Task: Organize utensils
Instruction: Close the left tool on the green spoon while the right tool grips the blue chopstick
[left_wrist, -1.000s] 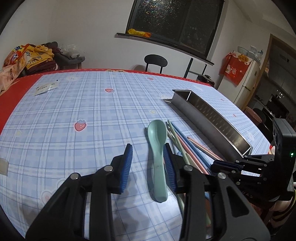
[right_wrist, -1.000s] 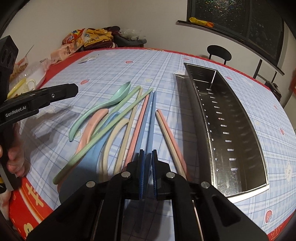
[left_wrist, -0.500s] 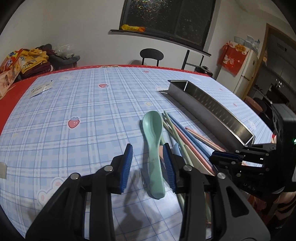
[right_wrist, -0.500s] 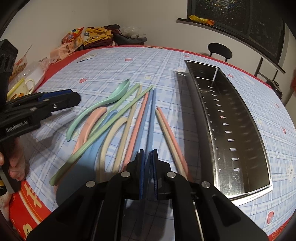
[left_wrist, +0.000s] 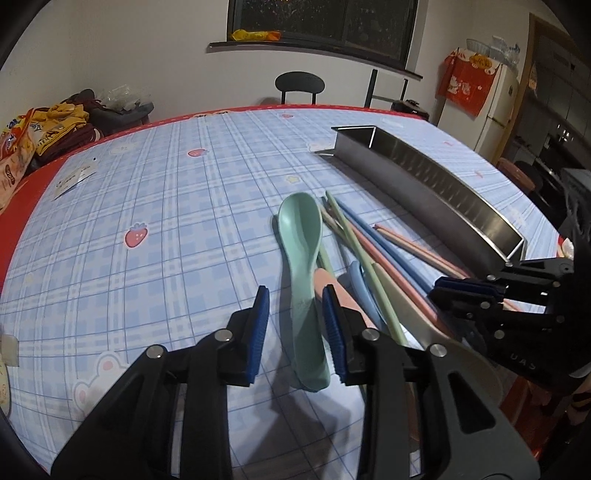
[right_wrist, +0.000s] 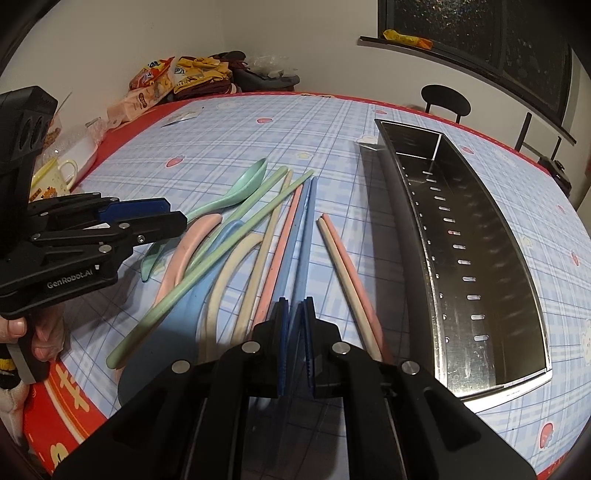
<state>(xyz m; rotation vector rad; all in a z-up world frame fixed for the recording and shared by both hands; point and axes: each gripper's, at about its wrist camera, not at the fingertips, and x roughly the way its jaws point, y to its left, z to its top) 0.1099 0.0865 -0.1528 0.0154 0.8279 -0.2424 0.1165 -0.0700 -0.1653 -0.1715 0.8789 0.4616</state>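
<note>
Left gripper (left_wrist: 297, 325) straddles the green spoon (left_wrist: 301, 266) handle, jaws narrow and just been closing, blue pads not pressing it yet. Spoon lies flat on the checked tablecloth (left_wrist: 166, 221), bowl pointing away. Right gripper (right_wrist: 295, 332) is clamped on a blue chopstick (right_wrist: 301, 236), jaws nearly together, stick tip resting among the pile. Other chopsticks (right_wrist: 347, 269) and spoons fan out just beside it, some overlapping. Steel tray (right_wrist: 517, 288) sits right of the pile, empty inside, near end close to the table's red edge (right_wrist: 74, 387). Wide bare cloth left of the green spoon and beyond the pile. A hand (right_wrist: 40, 332) grips the left tool at the near table edge.
</note>
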